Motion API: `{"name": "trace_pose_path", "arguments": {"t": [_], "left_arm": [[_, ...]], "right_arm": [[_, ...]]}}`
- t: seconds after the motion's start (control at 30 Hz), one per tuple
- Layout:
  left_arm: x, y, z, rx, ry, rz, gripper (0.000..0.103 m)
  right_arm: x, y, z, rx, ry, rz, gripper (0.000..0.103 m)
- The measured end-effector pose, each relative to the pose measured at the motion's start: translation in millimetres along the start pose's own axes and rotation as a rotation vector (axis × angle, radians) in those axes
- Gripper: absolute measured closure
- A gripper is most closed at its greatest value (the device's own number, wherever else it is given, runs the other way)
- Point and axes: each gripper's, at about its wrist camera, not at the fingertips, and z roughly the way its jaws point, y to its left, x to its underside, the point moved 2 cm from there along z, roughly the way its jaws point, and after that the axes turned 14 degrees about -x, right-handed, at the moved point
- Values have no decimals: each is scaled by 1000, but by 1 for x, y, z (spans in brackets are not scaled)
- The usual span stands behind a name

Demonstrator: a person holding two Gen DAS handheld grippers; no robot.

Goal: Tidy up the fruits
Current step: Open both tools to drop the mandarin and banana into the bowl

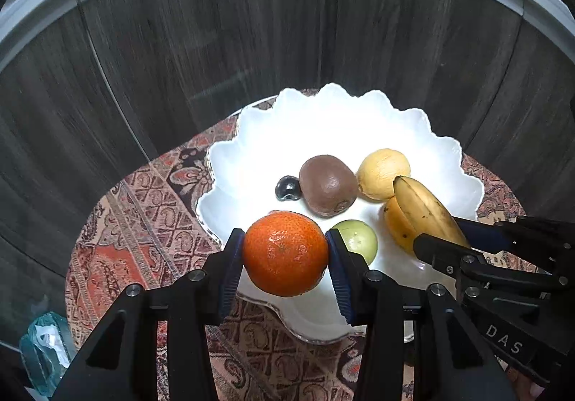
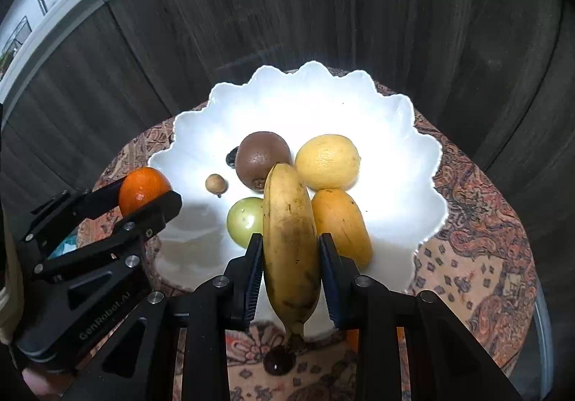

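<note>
A white scalloped bowl [image 1: 251,135] [image 2: 413,164] stands on a patterned cloth. Inside it lie a brown kiwi [image 1: 327,185] [image 2: 260,156], a yellow lemon [image 1: 382,173] [image 2: 327,162], a green round fruit [image 1: 359,243] [image 2: 243,221], an orange-yellow mango [image 1: 395,228] [image 2: 343,225], a dark grape [image 1: 287,188] and a small brown fruit [image 2: 216,184]. My left gripper [image 1: 285,259] [image 2: 143,199] is shut on an orange [image 1: 285,253] [image 2: 143,189] above the bowl's near rim. My right gripper [image 2: 289,271] [image 1: 445,235] is shut on a banana [image 2: 290,239] [image 1: 427,210] over the bowl.
The cloth [image 1: 118,232] [image 2: 485,243] covers a small round table before dark wood cabinet doors [image 1: 179,52]. A dark plum-like fruit [image 2: 276,363] lies on the cloth near the bowl. A glass object [image 1: 45,350] stands at lower left.
</note>
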Motion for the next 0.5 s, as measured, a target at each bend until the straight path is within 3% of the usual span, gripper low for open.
{"name": "trace_pose_path", "arguments": {"t": [0.2, 0.27, 0.33, 0.5], "left_arm": [[1, 3, 7, 24, 18, -25, 55], [1, 3, 4, 4, -1, -21, 42], [0, 4, -1, -25, -24, -15, 39], [-3, 12, -10, -74, -40, -36, 25]], "right_arm": [[-1, -4, 13, -5, 27, 0, 71], [-2, -4, 11, 9, 17, -11, 71], [-4, -4, 9, 17, 15, -17, 67], [-2, -8, -6, 92, -19, -18, 37]]}}
